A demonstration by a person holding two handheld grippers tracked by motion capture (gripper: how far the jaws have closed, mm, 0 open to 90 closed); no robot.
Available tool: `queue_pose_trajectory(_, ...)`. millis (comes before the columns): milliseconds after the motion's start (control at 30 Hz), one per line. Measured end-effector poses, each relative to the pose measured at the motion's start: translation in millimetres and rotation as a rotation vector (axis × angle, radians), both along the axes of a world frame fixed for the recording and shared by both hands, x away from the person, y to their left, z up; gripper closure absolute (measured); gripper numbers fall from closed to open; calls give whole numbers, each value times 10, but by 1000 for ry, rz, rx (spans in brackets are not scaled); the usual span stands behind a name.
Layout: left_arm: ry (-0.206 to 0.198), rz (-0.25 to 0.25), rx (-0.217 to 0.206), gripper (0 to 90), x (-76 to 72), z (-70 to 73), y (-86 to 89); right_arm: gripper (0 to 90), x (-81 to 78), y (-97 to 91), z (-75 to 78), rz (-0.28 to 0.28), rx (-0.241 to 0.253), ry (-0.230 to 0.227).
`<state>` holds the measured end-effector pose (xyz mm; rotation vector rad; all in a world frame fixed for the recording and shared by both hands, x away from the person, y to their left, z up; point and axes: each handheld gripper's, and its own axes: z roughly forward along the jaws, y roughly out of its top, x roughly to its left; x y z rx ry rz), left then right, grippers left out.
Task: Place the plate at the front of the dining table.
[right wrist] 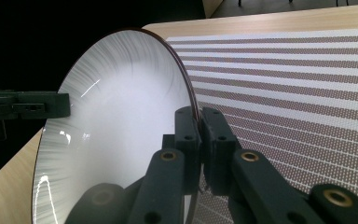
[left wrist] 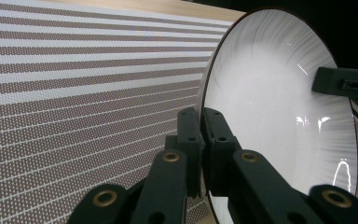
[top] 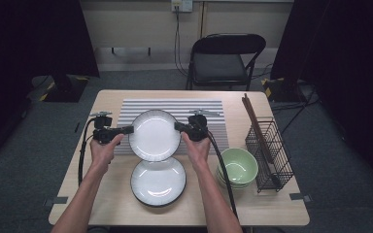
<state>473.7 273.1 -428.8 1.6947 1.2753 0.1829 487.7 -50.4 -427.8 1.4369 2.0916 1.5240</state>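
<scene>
left gripper (top: 128, 129) is pinching the left rim of the white plate (top: 154, 134), and in the left gripper view you can see its jaws pressed together on the dark edge of the plate (left wrist: 279, 116). right gripper (top: 178, 127) does the same on the opposite rim, jaws clamped onto the plate (right wrist: 116, 121) in the right gripper view. so the plate is held between the two, lifted over the near edge of the striped placemat (top: 126, 109), with its lower rim overlapping a second plate (top: 158, 182) that sits flat on the table (top: 111, 204) closer to the person.

what i'd worry about: both grips are just on the thin rim, and glazed ceramic is slick. if one hand tilts or pulls away a bit faster than the other, i'd guess the plate twists out of one pinch and drops onto the plate below, chip city. lowering it unevenly could also clip that lower plate's far rim.

room wise: the mat is open behind the held plate, so there's plenty of space to go forward and set down. to the right it's tighter, the stacked green bowls (top: 238, 166) are near the right hand and the wire basket (top: 269, 153) with chopsticks (top: 255, 126) is just past them. left side of the table is bare.
</scene>
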Motion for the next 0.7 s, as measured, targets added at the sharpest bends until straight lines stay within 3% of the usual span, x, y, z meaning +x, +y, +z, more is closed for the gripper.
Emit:
queue_pose_trajectory(167,10,9,-6,870,62,-21,17,860,71,32,12,1,-14,4)
queue_pose_trajectory(467,-11,8,8,870,228,77,4,862,198,40,53,-16,-6,-3)
queue_pose_trajectory(700,4,29,0,870,335,3,44,860,328,98,78,-9,-29,2)
